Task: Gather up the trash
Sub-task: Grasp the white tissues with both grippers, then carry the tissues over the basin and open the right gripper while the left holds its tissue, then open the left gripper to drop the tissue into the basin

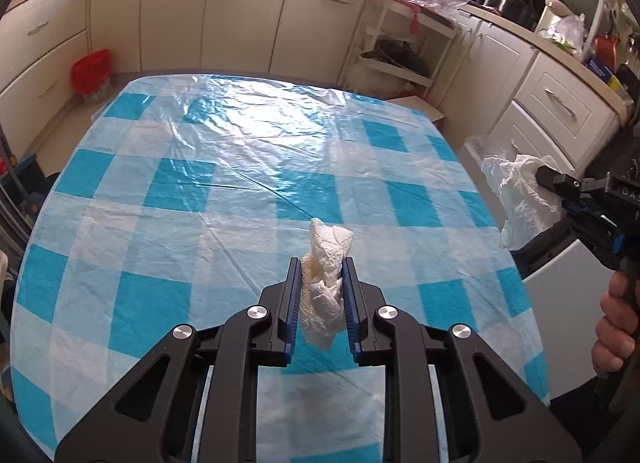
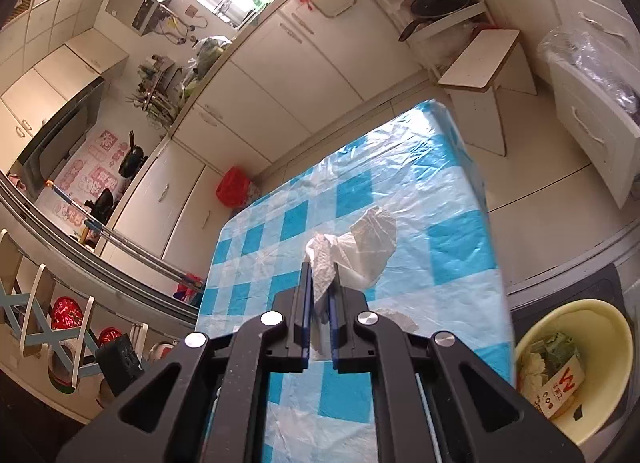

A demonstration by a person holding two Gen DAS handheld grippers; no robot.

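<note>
The left gripper has its jaws clenched on a crumpled tissue wad, held clear above the desk with its blue-and-white checked plastic cover. The wad sits deep between the pads, its upper end standing past the tips; the hold looks secure. To the right, the right gripper has its jaws clenched on a second crumpled tissue, most of which hangs loose beyond the tips, past the desk's right edge in the left wrist view. Lower right in the right wrist view, off the desk, stands a pale yellow bin already holding wrappers and scraps. Judgement: the step in hand is carrying both pieces to that bin. Recommended: bring each gripper squarely over the bin mouth before letting go, right first as it appears nearer, and keep the trailing tissue from catching the rim. A small white scrap remains on the desk near the right gripper.
</note>
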